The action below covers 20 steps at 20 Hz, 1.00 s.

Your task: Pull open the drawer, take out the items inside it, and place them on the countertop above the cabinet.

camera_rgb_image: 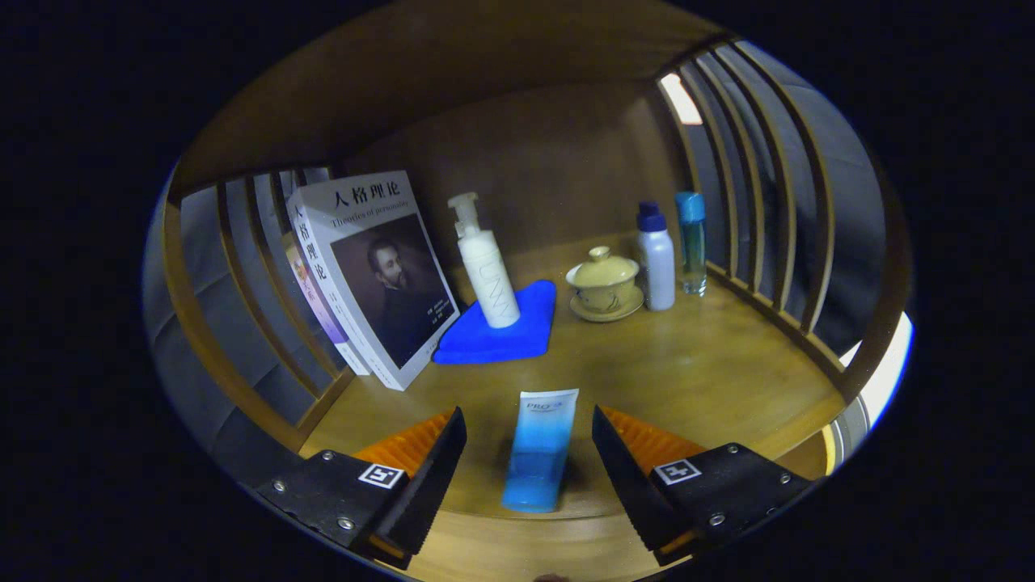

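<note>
One blue tube [540, 449] lay at the desk's [687, 372] front edge between the open gripper's [530, 453] fingers, liable to slide off if nudged.

One blue tube [540, 449] lies between the spread fingers of the gripper [530, 453], touching neither; two books [368, 275], one pump bottle [485, 263], one blue cloth [505, 327], one lidded cup [602, 279] (on one saucer [606, 311]), two capped bottles [656, 259]
</note>
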### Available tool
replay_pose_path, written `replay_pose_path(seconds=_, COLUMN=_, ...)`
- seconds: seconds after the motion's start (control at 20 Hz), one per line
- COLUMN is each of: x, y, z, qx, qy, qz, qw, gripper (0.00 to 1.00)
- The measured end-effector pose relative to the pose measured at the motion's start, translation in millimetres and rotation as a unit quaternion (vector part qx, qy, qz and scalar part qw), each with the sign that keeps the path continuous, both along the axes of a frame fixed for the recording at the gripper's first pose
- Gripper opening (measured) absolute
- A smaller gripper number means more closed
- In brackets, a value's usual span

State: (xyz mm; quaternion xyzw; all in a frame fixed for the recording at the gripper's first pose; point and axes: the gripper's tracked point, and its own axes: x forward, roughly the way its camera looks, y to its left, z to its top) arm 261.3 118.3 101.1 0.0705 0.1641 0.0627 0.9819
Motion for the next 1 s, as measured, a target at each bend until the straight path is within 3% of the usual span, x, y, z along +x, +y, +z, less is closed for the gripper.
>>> replay_pose_path(seconds=0.35, x=-70, y=-7, z=19, qx=-0.025, qy=-0.077, qz=0.017, qw=0.997, gripper=0.96)
replay_pose_path(seconds=1.0, x=-167, y=-13, z=1, qx=-0.027, qy=-0.111, qz=0.028, qw=0.993, gripper=0.95)
